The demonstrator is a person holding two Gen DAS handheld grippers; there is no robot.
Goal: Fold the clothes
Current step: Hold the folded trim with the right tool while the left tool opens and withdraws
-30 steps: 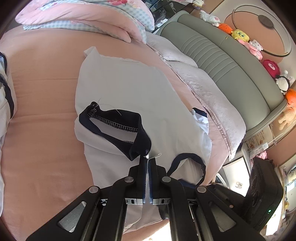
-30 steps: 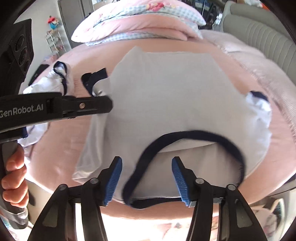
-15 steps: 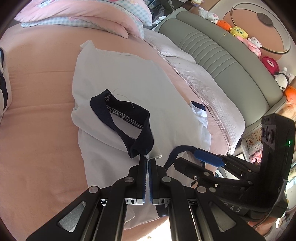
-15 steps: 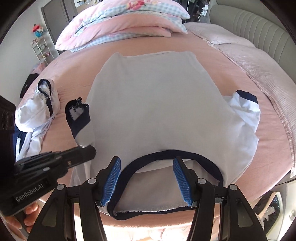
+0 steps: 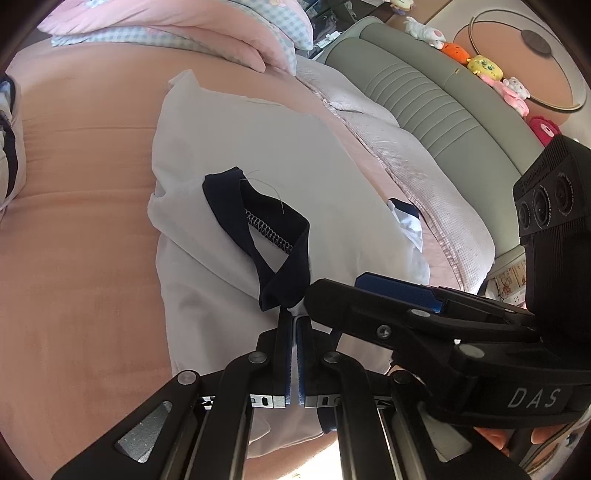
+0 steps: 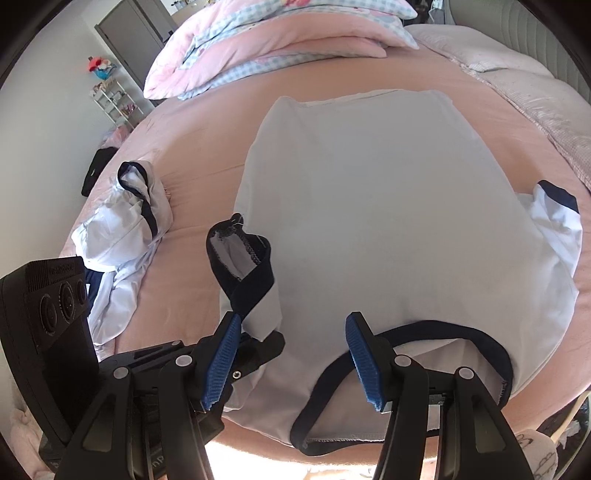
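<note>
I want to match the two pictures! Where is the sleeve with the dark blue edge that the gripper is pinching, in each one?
Left wrist view: the navy-trimmed sleeve sits in the middle, folded over the white shirt, just above the shut left gripper.
Right wrist view: the same sleeve is left of centre, above the open right gripper.
Shared landmark: the pink pillows at the top.
</note>
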